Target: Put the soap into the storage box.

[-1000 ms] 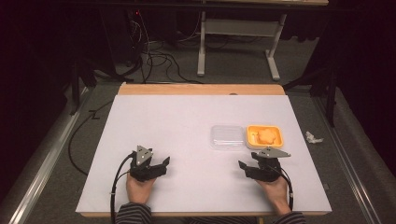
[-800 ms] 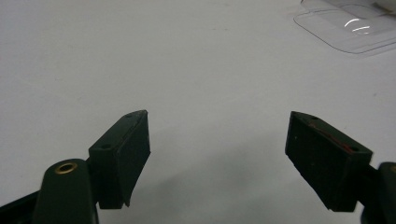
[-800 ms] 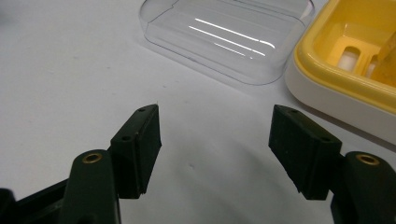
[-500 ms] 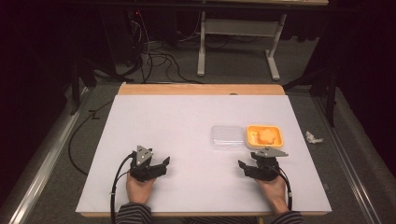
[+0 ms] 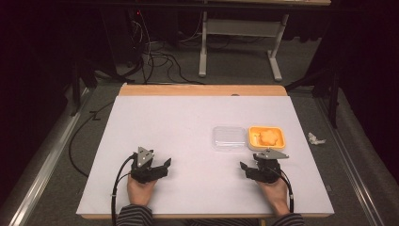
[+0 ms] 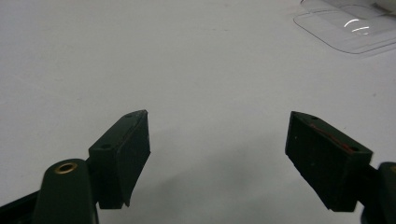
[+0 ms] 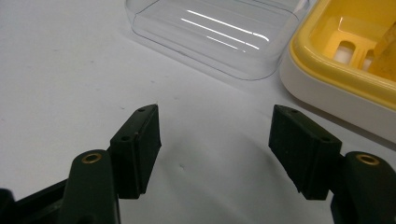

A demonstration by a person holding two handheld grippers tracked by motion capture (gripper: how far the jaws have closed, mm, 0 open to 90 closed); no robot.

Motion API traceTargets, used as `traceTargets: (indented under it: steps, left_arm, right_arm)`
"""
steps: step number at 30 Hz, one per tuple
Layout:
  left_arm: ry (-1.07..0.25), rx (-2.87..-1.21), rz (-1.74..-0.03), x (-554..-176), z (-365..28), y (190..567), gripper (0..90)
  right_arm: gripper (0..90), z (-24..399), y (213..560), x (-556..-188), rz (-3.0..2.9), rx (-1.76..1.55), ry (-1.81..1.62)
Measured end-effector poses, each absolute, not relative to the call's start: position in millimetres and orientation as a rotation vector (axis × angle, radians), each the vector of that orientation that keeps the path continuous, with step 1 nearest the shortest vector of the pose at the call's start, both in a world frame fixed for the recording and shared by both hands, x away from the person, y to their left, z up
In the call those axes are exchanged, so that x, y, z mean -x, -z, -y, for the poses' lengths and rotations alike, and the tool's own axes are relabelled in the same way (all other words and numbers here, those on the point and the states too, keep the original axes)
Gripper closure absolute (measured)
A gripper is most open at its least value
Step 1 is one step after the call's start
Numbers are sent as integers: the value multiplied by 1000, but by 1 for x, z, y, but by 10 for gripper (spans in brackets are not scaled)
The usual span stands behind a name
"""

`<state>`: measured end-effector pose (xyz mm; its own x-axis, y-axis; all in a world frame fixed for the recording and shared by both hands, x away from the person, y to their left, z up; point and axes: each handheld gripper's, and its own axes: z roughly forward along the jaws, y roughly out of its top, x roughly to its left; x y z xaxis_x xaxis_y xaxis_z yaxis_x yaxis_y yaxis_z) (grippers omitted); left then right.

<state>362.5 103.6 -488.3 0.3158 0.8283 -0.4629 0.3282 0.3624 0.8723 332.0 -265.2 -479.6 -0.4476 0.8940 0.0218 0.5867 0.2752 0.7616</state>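
Idling at the start: your left tongs (image 6: pixel 217 140) and right tongs (image 7: pixel 215 135) sit apart and empty near the white tabletop's (image 5: pixel 188 117) front edge. Clear plastic lid (image 7: pixel 219 32) and yellow plastic tray (image 7: pixel 327 60) look untouched.

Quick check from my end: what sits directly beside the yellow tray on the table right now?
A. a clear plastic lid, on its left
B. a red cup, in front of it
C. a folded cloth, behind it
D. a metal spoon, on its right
A: the clear plastic lid lies flat against the left side of the yellow tray in the high view.
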Motion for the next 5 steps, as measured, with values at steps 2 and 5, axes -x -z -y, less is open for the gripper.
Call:
traceTargets:
  steps: [2, 5]
  left_arm:
    - [-467, -1214, -1263, -362, -104, 488, 227]
    - [-467, -1214, -1263, -362, -104, 488, 226]
  right_arm:
    - [343, 265, 479, -332, -2136, -1335, -1005]
    - [343, 265, 480, -331, -2128, -1319, -1011]
